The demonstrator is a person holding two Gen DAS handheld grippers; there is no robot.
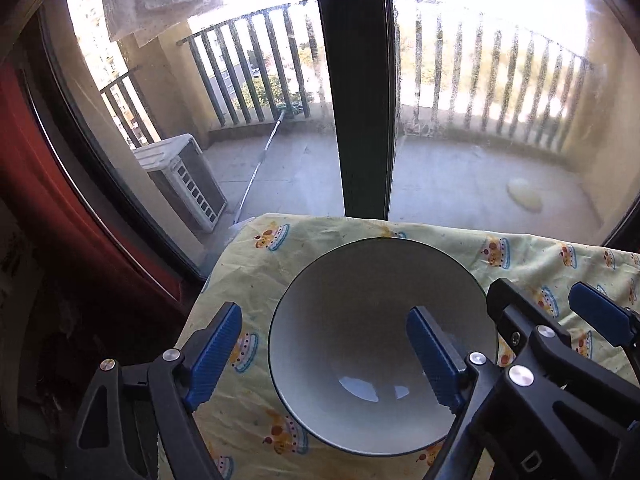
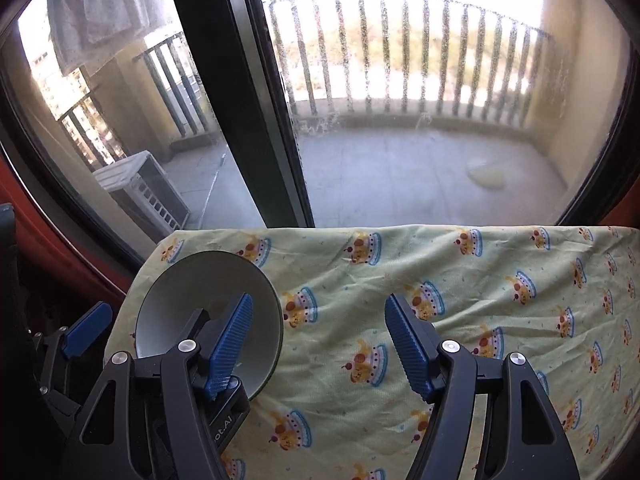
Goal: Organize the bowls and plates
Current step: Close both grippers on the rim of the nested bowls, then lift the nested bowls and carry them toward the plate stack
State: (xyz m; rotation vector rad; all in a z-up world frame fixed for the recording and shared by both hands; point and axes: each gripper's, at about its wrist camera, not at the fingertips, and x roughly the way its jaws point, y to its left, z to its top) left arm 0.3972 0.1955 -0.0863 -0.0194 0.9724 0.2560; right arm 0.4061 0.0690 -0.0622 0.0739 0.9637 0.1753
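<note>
Left wrist, tongs (image 1: 326, 354) angled down, astride bowl (image 1: 382, 344) rim

Both the left tongs (image 1: 325, 354) and the right tongs (image 2: 319, 344) have black angular arms with triangular cut-outs, round silver screws at the joints, and ribbed blue pads (image 2: 231, 344) on the fingers.

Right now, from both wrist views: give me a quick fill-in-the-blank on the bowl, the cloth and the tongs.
1. The bowl on the cartoon-print tablecloth stands upright and is ____ inside.
2. One pad of the left tongs sits inside the bowl and the other outside, so they straddle its ____.
3. Between the pads of the right tongs there is only ____.

Missing words: empty; rim; tablecloth
</note>
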